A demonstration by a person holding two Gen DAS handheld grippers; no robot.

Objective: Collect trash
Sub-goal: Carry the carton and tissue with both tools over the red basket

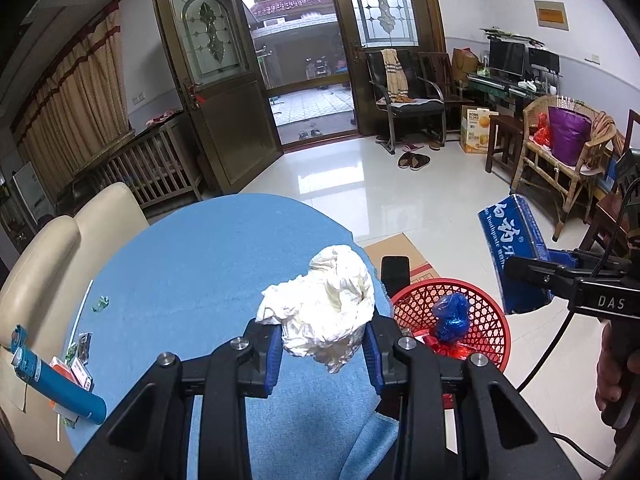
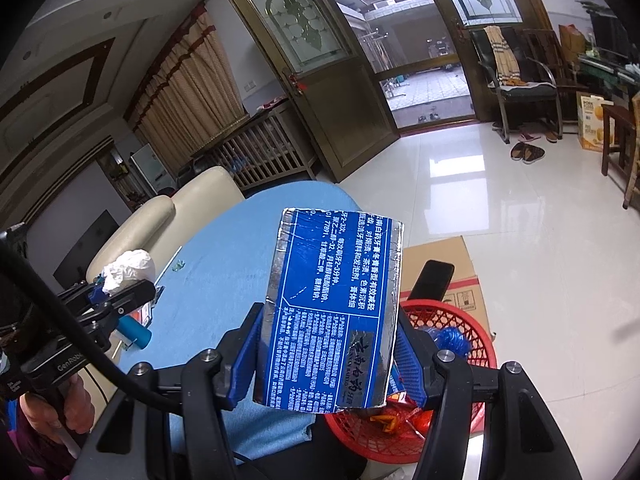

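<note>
- At the lower left of the left wrist view, a blue tube (image 1: 60, 384) and small wrappers (image 1: 80, 356) lie on the blue-covered worktop (image 1: 192, 264).
- Centre: the left hand-held gripper (image 1: 324, 354) is clamped on a crumpled white paper wad (image 1: 324, 312), held above the worktop's right edge.
- Right of centre: a red mesh basket (image 1: 492, 320) stands on the floor beside the worktop, holding a blue foil wrapper (image 1: 452, 316) and red scraps, hard to make out.
- Far right: the right hand-held gripper (image 2: 326, 364) grips a flattened blue toothpaste box (image 2: 332, 308), upright, just above the basket's near rim.
- Behind the basket, a dark phone-like object (image 1: 395, 272) rests on flat cardboard (image 1: 404, 248).
</note>
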